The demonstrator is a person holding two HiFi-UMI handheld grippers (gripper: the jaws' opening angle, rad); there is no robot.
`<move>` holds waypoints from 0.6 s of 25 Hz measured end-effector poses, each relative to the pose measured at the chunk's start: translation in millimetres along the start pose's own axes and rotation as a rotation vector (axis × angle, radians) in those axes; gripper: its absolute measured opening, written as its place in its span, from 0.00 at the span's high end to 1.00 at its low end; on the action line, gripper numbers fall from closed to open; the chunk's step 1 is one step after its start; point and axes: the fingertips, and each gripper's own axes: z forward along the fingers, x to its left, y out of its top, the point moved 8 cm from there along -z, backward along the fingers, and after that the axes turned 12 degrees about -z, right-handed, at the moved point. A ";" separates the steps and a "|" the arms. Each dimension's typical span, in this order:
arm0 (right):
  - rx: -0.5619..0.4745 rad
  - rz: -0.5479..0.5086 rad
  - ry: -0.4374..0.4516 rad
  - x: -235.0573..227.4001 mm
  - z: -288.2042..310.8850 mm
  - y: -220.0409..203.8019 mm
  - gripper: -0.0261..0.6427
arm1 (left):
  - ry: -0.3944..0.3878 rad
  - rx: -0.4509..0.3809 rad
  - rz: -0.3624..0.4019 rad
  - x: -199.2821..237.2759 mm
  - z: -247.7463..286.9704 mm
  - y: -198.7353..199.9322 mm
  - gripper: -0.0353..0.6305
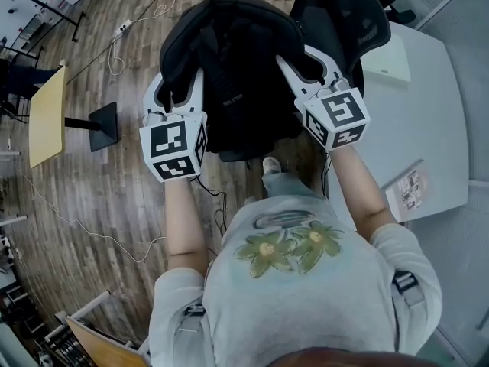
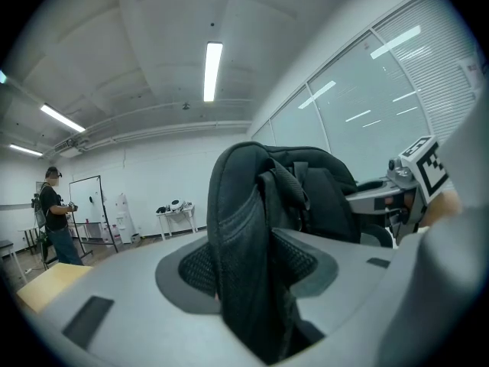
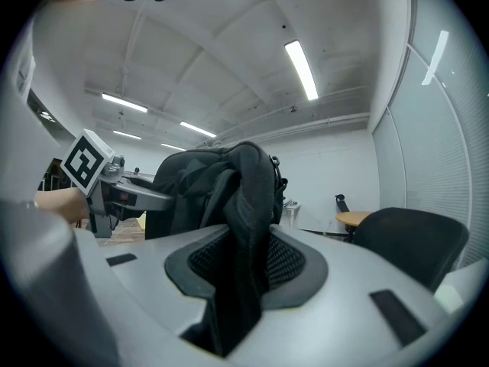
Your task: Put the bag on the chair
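The bag (image 1: 229,60) hangs between the two tools: the left gripper (image 1: 177,102) is clamped on a fold of black fabric at the bag's left edge, and the right gripper (image 1: 309,66) is pinched on a strap-like fold at its right edge, cloth filling both sets of jaws. The chair (image 1: 348,14) stands at the far right, partly behind the bag. The seat is hidden, so I cannot tell whether the bag touches it; it looks carried, not set down. The main risk is a blind landing, because the bag's bulk covers the target and it could catch the seat's rim and slide off to the floor (image 1: 114,197). Each grip is also only a thin fold — if one slips, the load would probably swing onto the other and twist. Cables (image 1: 92,228) trail across the wooden boards at the near left, a trip hazard when stepping in. A white table (image 1: 435,121) with a booklet (image 1: 409,189) stands on the right, a yellow tabletop (image 1: 46,117) on the left. The room is large and white, with strip lights (image 2: 212,71), a glass wall (image 2: 367,113) and a person (image 2: 55,216) standing far off.
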 end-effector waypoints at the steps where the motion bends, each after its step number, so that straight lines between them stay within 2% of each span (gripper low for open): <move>1: 0.004 0.003 0.006 -1.3 4.1 -3.3 0.79 | 0.004 0.006 -0.002 1.7 4.0 -1.9 0.63; 7: 0.034 0.037 0.048 -18.2 39.1 -29.1 0.79 | 0.023 0.053 -0.010 14.2 40.8 -14.7 0.63; 15: 0.114 0.062 0.087 -18.9 70.7 -74.3 0.79 | 0.041 0.142 -0.050 31.7 74.6 -55.2 0.62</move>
